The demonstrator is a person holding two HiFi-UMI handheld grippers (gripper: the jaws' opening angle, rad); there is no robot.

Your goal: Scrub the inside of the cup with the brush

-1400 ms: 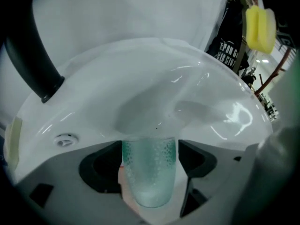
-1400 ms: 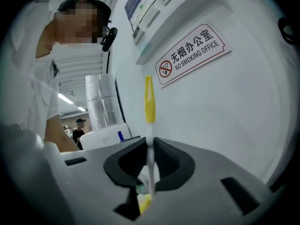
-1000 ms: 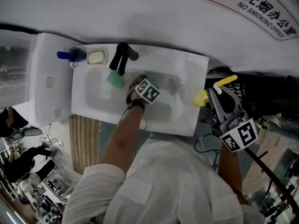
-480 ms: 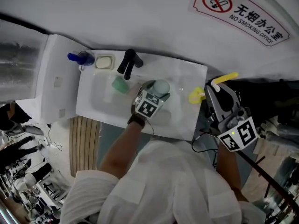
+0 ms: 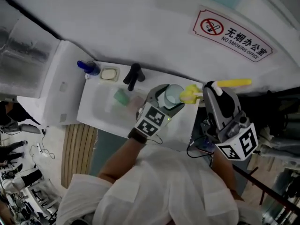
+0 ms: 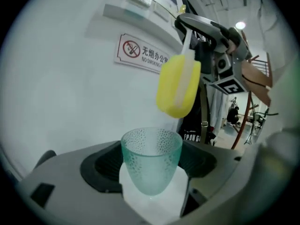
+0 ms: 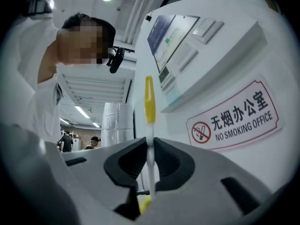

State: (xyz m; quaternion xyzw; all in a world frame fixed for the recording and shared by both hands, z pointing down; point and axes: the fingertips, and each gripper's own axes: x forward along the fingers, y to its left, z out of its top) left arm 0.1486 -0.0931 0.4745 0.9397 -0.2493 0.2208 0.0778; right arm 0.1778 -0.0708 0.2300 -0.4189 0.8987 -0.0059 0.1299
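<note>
Left gripper point(image 5: 165, 108) point(image 6: 151, 172): jaws wide apart but clamped on the teal dimpled plastic cup point(image 5: 174, 93) point(image 6: 151, 161), which sits upright with its mouth up, at frame centre in the head view, over the right part of the white sink point(image 5: 93, 111). Right gripper point(image 5: 212, 89) point(image 7: 150, 158): jaws closed on the thin stem of the brush point(image 5: 190, 94) point(image 6: 178, 86) point(image 7: 149, 125), with the yellow handle end sticking out right of the jaws in the head view. The yellow sponge head is just right of the cup rim in the head view; in the left gripper view it hangs above the cup mouth, not inside. Black faucet point(image 5: 133, 76), green sponge point(image 5: 122, 96), soap dish point(image 5: 110, 74) and blue bottle point(image 5: 88, 67) are left of centre along the sink. No-smoking sign point(image 5: 232, 34) point(image 6: 143, 55) point(image 7: 234, 118) on the wall, upper right.
</note>
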